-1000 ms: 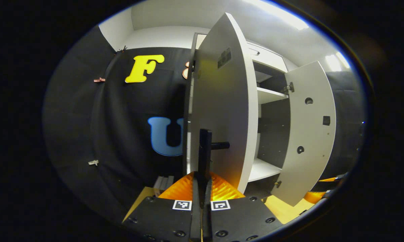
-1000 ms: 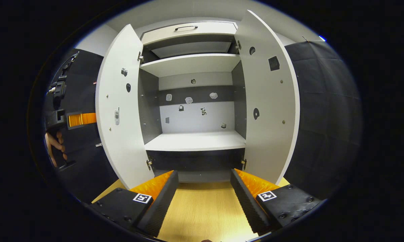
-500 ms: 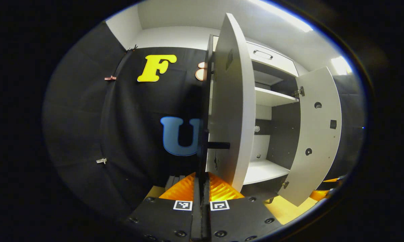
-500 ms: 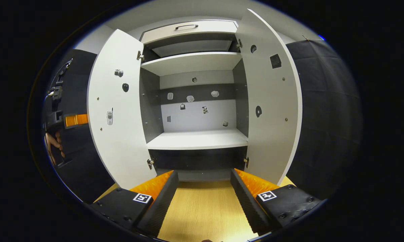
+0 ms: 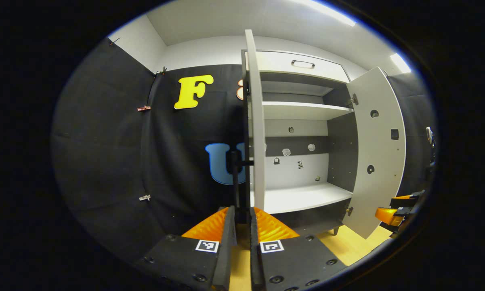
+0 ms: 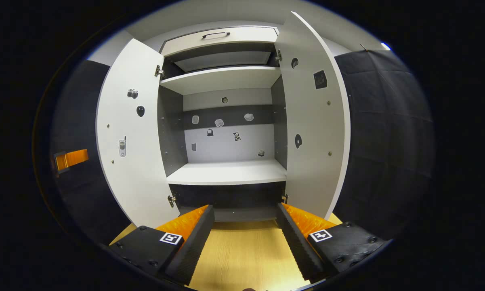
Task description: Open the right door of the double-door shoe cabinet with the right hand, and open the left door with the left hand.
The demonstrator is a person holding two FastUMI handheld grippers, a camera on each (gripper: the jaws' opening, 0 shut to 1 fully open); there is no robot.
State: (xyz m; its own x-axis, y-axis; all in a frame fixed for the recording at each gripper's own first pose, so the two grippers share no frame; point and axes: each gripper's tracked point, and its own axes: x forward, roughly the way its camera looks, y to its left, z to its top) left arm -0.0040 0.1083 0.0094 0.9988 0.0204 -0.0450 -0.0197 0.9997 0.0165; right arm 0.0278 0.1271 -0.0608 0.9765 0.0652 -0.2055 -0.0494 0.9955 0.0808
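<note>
Both doors of the shoe cabinet (image 6: 226,173) stand open. In the right gripper view, the left door (image 6: 125,133) and the right door (image 6: 315,125) are each swung well outward on their hinges, exposing the upper shelf (image 6: 222,79) and the lower shelf (image 6: 226,173). By this evidence the task appears essentially done.

The left hand-held gripper (image 5: 242,218) faces the left door (image 5: 258,133) edge-on. Its fingers are slightly parted, with a narrow gap between them. The dark handle (image 5: 237,178) on the door's outer face stands just ahead of the fingertips; whether they touch it cannot be told. I judge the gripper to be letting go, since the door is as far open as needed. The right door (image 5: 377,149) is seen farther off, fully open.

The right hand-held gripper (image 6: 244,226) is released, jaws wide apart and grasping nothing, held back from the cabinet above the wooden floor (image 6: 242,258). This standoff suits a hand that has finished its part. The left hand-held gripper's finger (image 6: 70,159) shows at the far left, beyond the left door.
</note>
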